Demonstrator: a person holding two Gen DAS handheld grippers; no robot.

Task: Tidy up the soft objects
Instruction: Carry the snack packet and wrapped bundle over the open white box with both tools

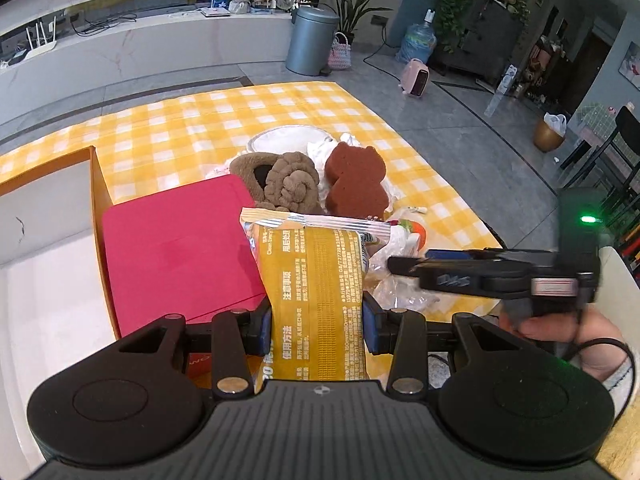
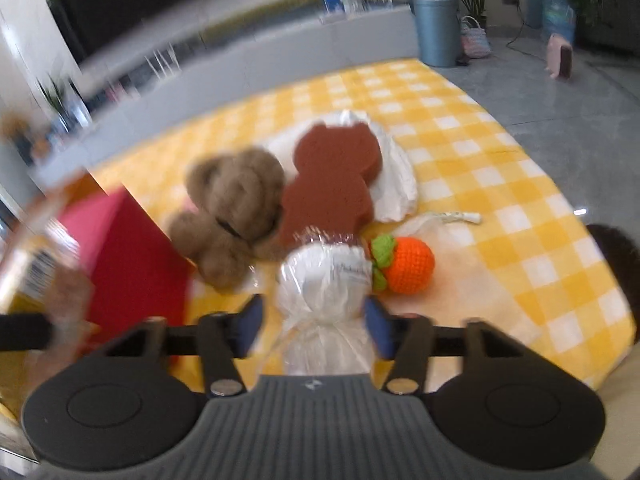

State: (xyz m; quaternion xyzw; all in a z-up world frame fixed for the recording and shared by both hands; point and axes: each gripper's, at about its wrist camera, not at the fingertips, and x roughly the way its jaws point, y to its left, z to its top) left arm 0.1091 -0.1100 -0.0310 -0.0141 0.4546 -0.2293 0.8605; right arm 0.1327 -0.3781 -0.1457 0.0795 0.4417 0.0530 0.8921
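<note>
My left gripper [image 1: 318, 320] is shut on a yellow wipes packet [image 1: 316, 264], its blue pads pressing both sides. In the right wrist view my right gripper [image 2: 316, 320] stands open around a white item wrapped in clear plastic [image 2: 324, 280]. A gap shows at the left pad. Behind it lie a brown plush toy [image 2: 232, 208], a brown bear-shaped sponge [image 2: 332, 176], an orange crochet fruit [image 2: 412, 266] and a white cloth [image 2: 396, 176]. The left wrist view shows the right gripper [image 1: 404, 262] low at the right, held by a hand [image 1: 560, 328].
A yellow checked cloth [image 2: 500, 160] covers the table. A pink-red box [image 1: 176, 252] sits at the left beside an open carton [image 1: 98, 184] with a white inside. Beyond the table's far edge stand a grey bin [image 1: 312, 40] and a water bottle [image 1: 418, 42].
</note>
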